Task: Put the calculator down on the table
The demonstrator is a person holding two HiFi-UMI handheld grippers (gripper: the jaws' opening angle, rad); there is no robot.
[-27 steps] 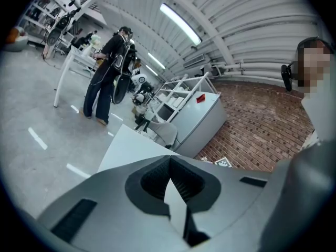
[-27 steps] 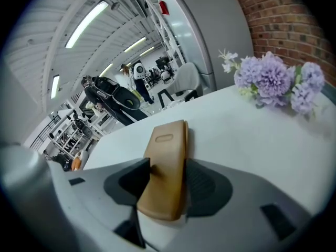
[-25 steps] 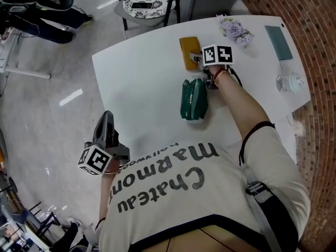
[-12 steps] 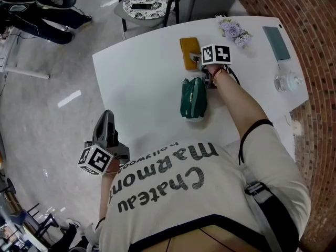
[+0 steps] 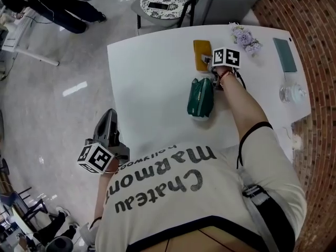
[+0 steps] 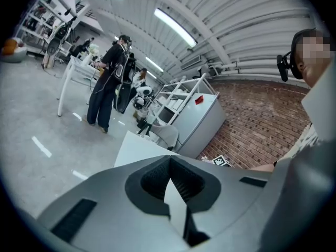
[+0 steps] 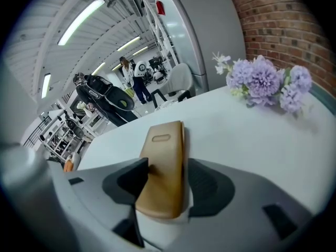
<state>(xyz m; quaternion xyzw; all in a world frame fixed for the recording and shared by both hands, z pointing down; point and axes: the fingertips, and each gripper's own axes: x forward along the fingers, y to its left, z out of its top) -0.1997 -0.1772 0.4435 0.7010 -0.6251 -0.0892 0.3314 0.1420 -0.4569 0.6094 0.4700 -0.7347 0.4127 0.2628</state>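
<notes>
The calculator (image 5: 201, 55), closed in a mustard-tan cover, lies flat on the white table (image 5: 147, 88) at its far side. My right gripper (image 5: 209, 64) points down at the calculator's near end. In the right gripper view the calculator (image 7: 164, 161) lies between the wide-spread jaws of the right gripper (image 7: 167, 168), with a dark gap at the right pad. My left gripper (image 5: 107, 124) hangs off the table's left edge, over the floor. The left gripper (image 6: 169, 167) is shut, with nothing between its pads.
A dark green pouch (image 5: 200, 97) lies just nearer than the calculator, beside my right forearm. Purple flowers (image 5: 245, 37) lie at the far edge, a teal notebook (image 5: 286, 54) and a clear glass object (image 5: 291, 93) at the right. A chair (image 5: 160, 3) stands beyond the table.
The head view has swung, so the table sits further right in the picture. The right gripper stays at the calculator's end. The left gripper has shifted slightly beside the table.
</notes>
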